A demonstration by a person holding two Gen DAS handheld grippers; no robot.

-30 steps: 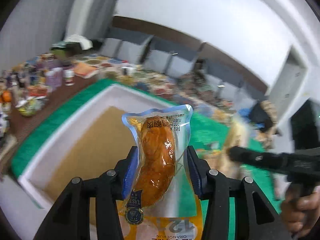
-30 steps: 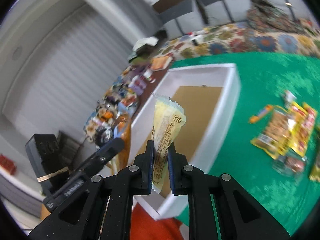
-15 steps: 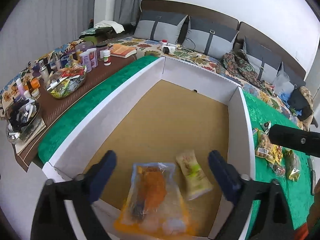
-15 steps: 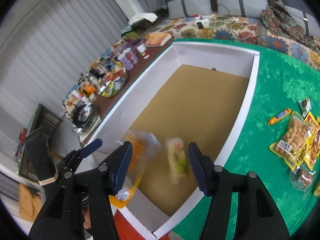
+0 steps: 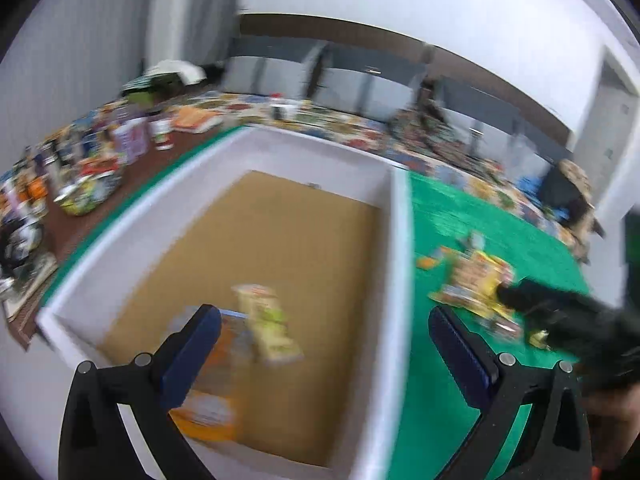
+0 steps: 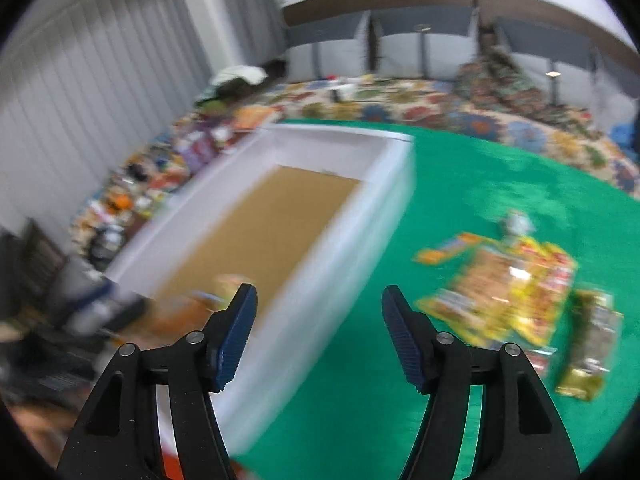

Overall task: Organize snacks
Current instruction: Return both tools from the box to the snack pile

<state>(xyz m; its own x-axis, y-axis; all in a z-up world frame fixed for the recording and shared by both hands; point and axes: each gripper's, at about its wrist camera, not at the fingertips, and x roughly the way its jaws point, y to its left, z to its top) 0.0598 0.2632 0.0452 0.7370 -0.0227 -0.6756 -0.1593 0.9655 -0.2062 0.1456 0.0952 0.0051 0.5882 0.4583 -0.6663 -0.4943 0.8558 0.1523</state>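
Observation:
A white box [image 5: 400, 260] with a brown cardboard floor stands on the green cloth [image 5: 480, 216]. Two packets lie at its near end: an orange one [image 5: 212, 412] and a yellow-green one [image 5: 268, 328]. My left gripper [image 5: 324, 320] hangs above them, wide open and holding nothing. My right gripper [image 6: 319, 294] is over the box's right wall [image 6: 360, 240]; its jaws are opening with nothing between them. A pile of yellow and orange snack packets [image 6: 508, 288] lies on the cloth to the right. Both views are blurred.
A brown side table crowded with bottles and jars [image 5: 100, 160] runs along the left of the box. Behind is a bed with a flowered cover [image 6: 440, 104] and grey cushions [image 6: 332, 36]. A gold packet [image 6: 588, 344] lies apart, right of the pile.
Both grippers have let go: the orange packet and the yellow-green packet dropped into the box and lie on its floor. Both pairs of jaws spread wide. Both views are swinging.

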